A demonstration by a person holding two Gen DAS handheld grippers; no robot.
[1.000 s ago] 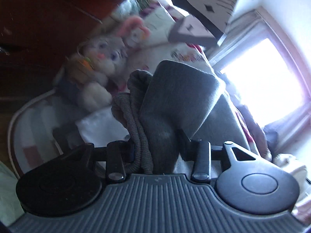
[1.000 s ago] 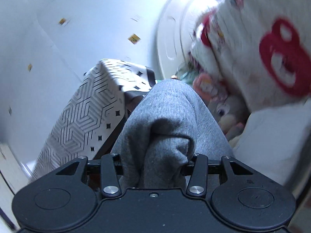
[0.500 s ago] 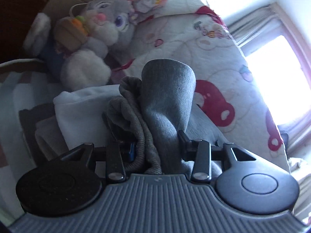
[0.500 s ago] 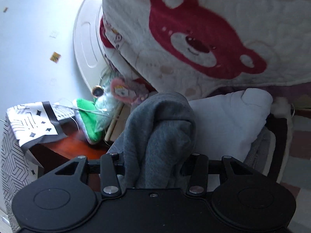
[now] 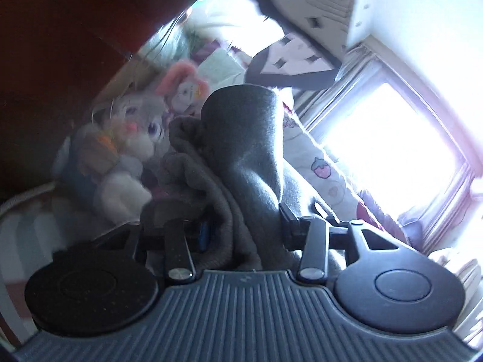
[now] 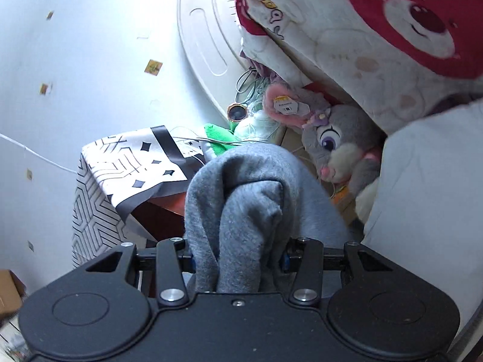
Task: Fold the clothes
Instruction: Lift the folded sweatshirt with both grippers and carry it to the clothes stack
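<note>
A grey sweatshirt-like garment (image 5: 241, 157) bulges up between the jaws of my left gripper (image 5: 244, 229), which is shut on a thick bunch of it with a ribbed hem on the left side. In the right wrist view another bunched part of the same grey garment (image 6: 250, 199) fills my right gripper (image 6: 238, 259), also shut on the cloth. The fingertips of both grippers are buried in the fabric. Both grippers point roughly level toward the head of a bed.
A grey plush rabbit (image 6: 338, 144) (image 5: 135, 132) leans against a white quilt with red bears (image 6: 377, 30). A white pillow (image 6: 428, 187) lies at right. A black-and-white patterned cloth (image 6: 135, 163) covers a wooden nightstand. A bright window (image 5: 389, 150) is at right.
Both views have swung: the left one tipped back up toward the window and patterned cloth, the right one rolled and shifted so the rabbit and nightstand show. The grey garment stays clamped in both.
</note>
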